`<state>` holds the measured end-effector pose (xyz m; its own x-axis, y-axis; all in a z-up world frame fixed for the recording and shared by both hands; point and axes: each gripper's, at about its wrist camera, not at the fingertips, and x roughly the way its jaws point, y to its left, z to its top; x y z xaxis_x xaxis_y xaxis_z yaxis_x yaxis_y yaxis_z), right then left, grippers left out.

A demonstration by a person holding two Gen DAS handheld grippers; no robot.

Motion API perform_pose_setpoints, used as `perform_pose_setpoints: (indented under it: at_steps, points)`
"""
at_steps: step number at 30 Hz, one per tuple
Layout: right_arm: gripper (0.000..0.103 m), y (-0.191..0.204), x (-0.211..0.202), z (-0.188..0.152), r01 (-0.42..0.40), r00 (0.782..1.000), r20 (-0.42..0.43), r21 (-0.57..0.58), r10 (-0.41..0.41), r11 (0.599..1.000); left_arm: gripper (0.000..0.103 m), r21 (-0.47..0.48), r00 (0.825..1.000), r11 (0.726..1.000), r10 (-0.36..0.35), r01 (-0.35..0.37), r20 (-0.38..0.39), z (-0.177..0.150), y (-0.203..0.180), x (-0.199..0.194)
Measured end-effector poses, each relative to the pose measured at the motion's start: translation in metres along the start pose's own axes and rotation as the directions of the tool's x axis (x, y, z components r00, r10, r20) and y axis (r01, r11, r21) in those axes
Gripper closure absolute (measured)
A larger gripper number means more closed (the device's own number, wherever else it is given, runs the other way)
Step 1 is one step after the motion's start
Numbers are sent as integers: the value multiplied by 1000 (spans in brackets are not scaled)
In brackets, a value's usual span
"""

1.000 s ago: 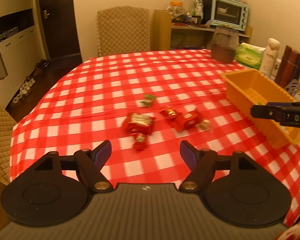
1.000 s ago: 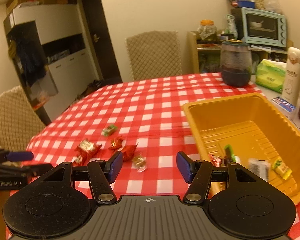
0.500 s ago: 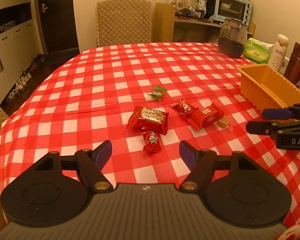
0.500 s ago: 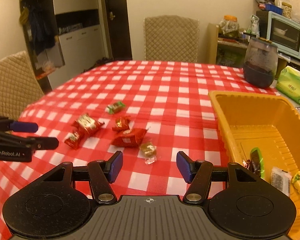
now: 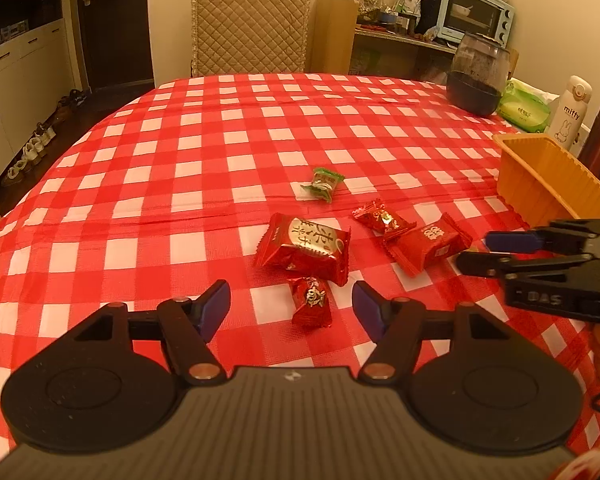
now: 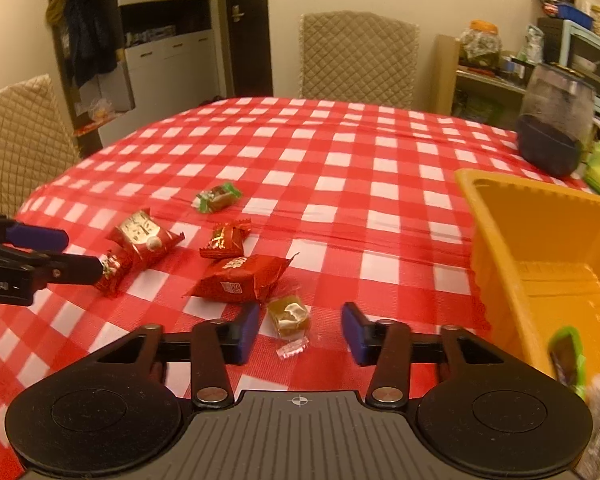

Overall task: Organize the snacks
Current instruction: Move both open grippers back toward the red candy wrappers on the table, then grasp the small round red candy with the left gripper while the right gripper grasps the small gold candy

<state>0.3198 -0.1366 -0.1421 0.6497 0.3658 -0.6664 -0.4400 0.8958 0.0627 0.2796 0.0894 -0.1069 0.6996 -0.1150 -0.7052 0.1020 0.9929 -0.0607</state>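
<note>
Currently both tools are held open and empty: the left gripper (image 5: 291, 307) is spread around a small red candy (image 5: 310, 302), the right gripper (image 6: 299, 331) around a clear-wrapped amber candy (image 6: 289, 315). Other sweets are scattered on the checked tablecloth (image 5: 204, 168), left of the yellow bin (image 6: 540, 248), where a few snacks are already seen. A slip is judged likely if the crinkly wrapper tail alone is pinched, and the neighbouring red packet (image 6: 240, 278) could be nudged.

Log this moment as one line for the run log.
left gripper: open, around small red candy | right gripper: open, around amber candy | orange bin: holds some snacks
</note>
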Motion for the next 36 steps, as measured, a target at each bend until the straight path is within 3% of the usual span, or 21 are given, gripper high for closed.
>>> perform_pose_setpoints:
  at_steps: [4,6,9,14,16,25,36]
  points:
    - [66,6,12,-1,2,1000,3,-45,-2,999,39,24,1000,1000,3,-3,-6,-1,-5,6]
    - [77,9,13,-1,-3,1000,-2,-51,3,999,39,26,1000,1000,4,-3,-13,-3,-5,9]
    - [80,14,13,-1,5,1000,-15,-58,-6,998,44,29,1000,1000,8,-8,-17,-4,-5,12]
    - [81,15,11,1,23,999,-30,-37,-24,999,49,17,1000,1000,-15,15,2,-5,-4,14]
    - [81,12,9,1,28,999,-30,-17,-29,999,60,15,1000,999,-30,30,7,-4,-5,17]
    - [81,6,5,2,33,999,-28,20,-33,999,82,33,1000,999,4,-3,-25,-5,-11,25]
    - [81,6,0,1,40,999,-25,32,-39,999,84,37,999,999,26,-24,-34,-6,-13,24]
